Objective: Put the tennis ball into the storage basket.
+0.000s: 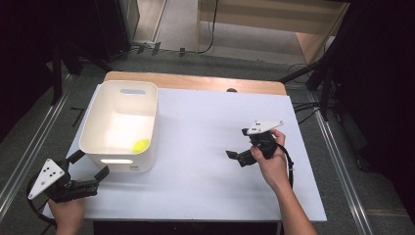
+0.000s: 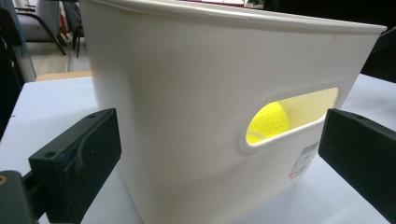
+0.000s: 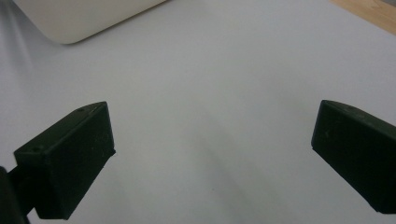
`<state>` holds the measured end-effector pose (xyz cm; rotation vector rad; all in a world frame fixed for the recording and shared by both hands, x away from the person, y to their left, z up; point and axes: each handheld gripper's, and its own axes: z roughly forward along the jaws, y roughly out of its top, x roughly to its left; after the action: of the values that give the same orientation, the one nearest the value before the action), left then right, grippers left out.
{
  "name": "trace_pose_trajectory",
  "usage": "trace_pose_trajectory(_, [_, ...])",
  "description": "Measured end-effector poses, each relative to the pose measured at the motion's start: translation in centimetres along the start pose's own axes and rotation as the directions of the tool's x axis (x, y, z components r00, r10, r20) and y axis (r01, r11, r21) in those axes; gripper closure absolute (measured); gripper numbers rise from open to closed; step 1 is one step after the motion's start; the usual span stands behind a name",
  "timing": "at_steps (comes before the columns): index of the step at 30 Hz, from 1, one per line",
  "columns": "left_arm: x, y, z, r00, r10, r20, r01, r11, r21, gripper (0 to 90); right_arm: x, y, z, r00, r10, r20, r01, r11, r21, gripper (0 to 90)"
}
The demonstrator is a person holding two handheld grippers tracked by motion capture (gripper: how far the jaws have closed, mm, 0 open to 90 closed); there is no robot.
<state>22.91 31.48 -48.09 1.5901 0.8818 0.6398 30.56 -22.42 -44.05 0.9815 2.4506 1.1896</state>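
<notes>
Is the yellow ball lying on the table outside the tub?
No, the ball lies inside the white tub, near its front wall, and the left gripper view shows it through the handle slot.

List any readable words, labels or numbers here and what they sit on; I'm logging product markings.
No text can be read.
Sticker low on the white bin, beside its handle slot: a barcode and small red print, too small and blurred to read.
Grey plate on the left hand-held gripper: dark dots, no letters.
</notes>
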Motion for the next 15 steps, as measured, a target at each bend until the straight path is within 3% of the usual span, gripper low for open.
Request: trace_pose_trajectory(15, [0.0, 0.0, 0.0, 1.0, 0.007, -0.001, -0.007, 1.0, 0.006, 0.0, -1.7, -4.4, -2.3, 0.9966, 0.073, 0.039, -0.071, 0.997, -0.043, 0.0])
